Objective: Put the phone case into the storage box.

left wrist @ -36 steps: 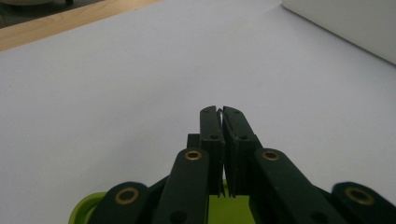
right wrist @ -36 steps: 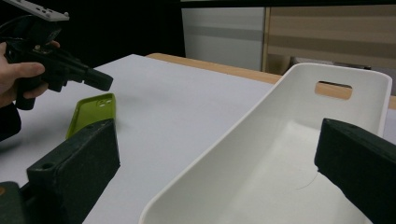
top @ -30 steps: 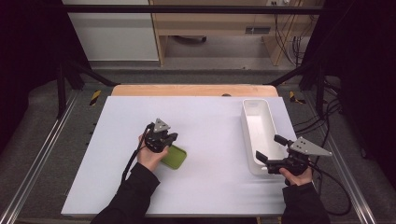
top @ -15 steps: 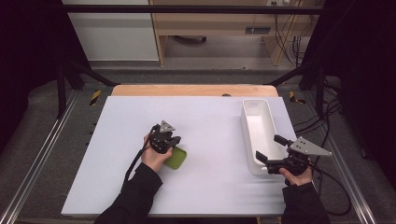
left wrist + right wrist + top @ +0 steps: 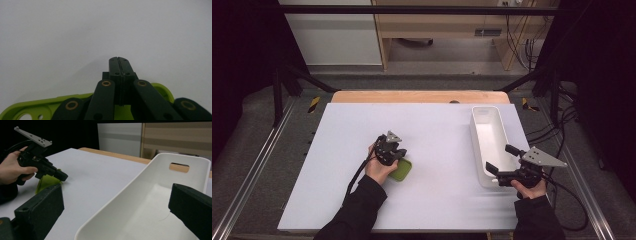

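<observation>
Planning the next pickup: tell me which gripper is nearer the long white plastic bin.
Right. The right gripper has its open jaws straddling the long white plastic bin's near end; the left gripper sits mid-table on the lime-green plastic case.

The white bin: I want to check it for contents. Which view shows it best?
The high view: the whole white bin from above. The right gripper view shows its near end and handle slot close.
</observation>
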`<state>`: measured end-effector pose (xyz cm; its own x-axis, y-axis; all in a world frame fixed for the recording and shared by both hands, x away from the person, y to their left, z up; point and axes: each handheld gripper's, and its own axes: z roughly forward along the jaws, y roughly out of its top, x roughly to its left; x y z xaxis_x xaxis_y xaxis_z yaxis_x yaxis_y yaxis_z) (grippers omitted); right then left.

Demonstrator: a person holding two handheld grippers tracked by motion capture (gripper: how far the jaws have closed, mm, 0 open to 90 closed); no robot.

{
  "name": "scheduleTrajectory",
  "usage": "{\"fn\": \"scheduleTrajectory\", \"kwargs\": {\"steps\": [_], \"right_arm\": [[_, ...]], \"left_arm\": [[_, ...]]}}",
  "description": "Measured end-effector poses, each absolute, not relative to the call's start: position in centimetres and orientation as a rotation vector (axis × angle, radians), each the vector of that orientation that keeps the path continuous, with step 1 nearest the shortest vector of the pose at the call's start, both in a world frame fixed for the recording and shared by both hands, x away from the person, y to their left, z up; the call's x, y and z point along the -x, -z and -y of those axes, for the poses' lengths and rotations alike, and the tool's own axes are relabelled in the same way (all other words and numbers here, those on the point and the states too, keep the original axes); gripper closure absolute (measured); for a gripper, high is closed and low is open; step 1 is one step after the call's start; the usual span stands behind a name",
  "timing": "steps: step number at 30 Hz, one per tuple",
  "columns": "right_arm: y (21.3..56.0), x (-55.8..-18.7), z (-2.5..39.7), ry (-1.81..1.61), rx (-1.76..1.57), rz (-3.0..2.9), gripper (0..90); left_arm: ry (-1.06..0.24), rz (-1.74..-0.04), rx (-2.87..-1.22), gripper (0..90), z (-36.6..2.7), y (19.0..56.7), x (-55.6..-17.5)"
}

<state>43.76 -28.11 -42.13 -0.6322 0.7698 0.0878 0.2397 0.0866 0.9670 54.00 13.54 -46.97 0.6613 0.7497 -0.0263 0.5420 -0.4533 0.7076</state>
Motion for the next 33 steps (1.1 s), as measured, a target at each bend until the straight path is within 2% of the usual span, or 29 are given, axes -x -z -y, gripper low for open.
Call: {"fn": "scheduleTrajectory", "kwargs": {"steps": [33], "right_arm": [[42.1, -43.74, 28.16, -1.566, -0.99, -1.926, 0.4]], "left_arm": [[-0.337, -0.949, -2.274, 90.0, -13.59, 46.63, -53.1]]}}
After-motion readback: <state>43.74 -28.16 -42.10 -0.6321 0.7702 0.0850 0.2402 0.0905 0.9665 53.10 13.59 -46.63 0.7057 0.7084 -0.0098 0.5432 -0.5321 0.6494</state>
